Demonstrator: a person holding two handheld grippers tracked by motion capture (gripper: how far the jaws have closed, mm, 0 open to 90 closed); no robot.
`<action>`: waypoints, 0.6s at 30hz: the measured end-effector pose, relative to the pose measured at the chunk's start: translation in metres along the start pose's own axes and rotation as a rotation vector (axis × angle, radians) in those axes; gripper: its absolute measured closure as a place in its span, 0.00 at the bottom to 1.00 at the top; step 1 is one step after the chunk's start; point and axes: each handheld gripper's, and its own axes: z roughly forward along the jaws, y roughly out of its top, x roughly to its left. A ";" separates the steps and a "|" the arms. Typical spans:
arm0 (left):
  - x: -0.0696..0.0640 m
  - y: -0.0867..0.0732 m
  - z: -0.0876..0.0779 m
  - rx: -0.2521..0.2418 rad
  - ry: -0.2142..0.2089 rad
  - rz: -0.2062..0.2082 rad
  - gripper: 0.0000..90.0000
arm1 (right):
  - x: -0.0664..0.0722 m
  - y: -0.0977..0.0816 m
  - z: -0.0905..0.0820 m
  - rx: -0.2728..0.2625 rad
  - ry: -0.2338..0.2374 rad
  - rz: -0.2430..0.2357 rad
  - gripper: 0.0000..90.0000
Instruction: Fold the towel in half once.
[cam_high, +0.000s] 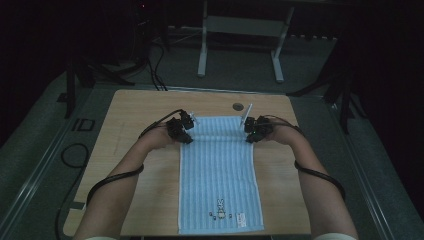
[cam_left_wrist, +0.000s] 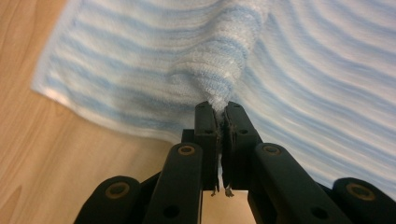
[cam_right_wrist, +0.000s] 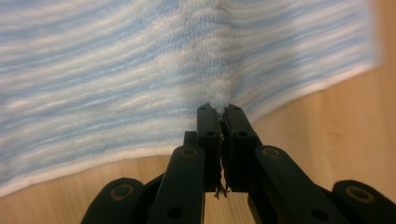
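A wooden bench (cam_high: 140, 150) is set in a dark room; the striped towel's (cam_high: 220, 175) far corners are pinched by the closed left tool (cam_high: 186, 131) and right tool (cam_high: 250, 131).

Dim room, wooden table (cam_high: 140, 107), grey floor (cam_high: 235, 75)

I see a dim lab or recording room, not a home. My wooden tabletop (cam_high: 150, 107) stands alone on grey carpet (cam_high: 240, 70). At twelve o'clock stands the white metal frame of another bench (cam_high: 240, 30). Black cables (cam_high: 155, 65) trail across the floor at eleven o'clock, and dark stand legs (cam_high: 340, 95) sit at two o'clock.
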 end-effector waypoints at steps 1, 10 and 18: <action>-0.004 -0.001 -0.005 -0.010 -0.005 -0.009 0.95 | 0.003 -0.001 -0.006 -0.012 -0.002 -0.004 0.96; -0.051 -0.029 -0.018 -0.028 -0.045 0.039 0.93 | 0.063 -0.010 -0.024 -0.027 0.010 -0.086 0.95; -0.088 -0.055 0.007 0.018 -0.112 0.078 0.89 | 0.111 -0.025 0.000 0.001 0.071 -0.121 0.94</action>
